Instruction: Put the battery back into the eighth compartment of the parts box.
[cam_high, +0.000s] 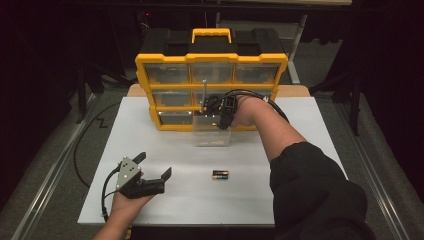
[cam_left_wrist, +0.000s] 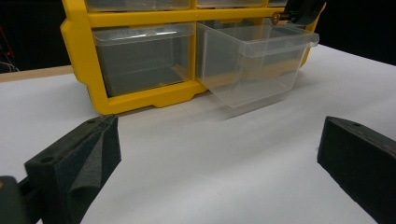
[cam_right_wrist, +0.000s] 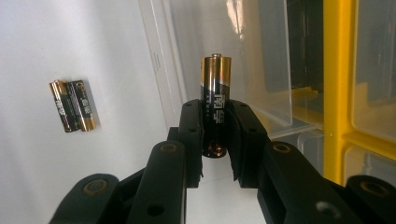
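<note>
Black-and-gold battery (cam_right_wrist: 215, 105) stands clamped between the closed right tongs (cam_right_wrist: 215, 140), held over the clear drawer (cam_high: 212, 131) pulled out of the yellow organizer (cam_high: 210, 90). Two more batteries (cam_high: 220, 174) lie on the white surface (cam_high: 165, 140), at 6 o'clock from the drawer. Left tongs (cam_high: 154, 166) rest wide open, holding nothing.
</note>
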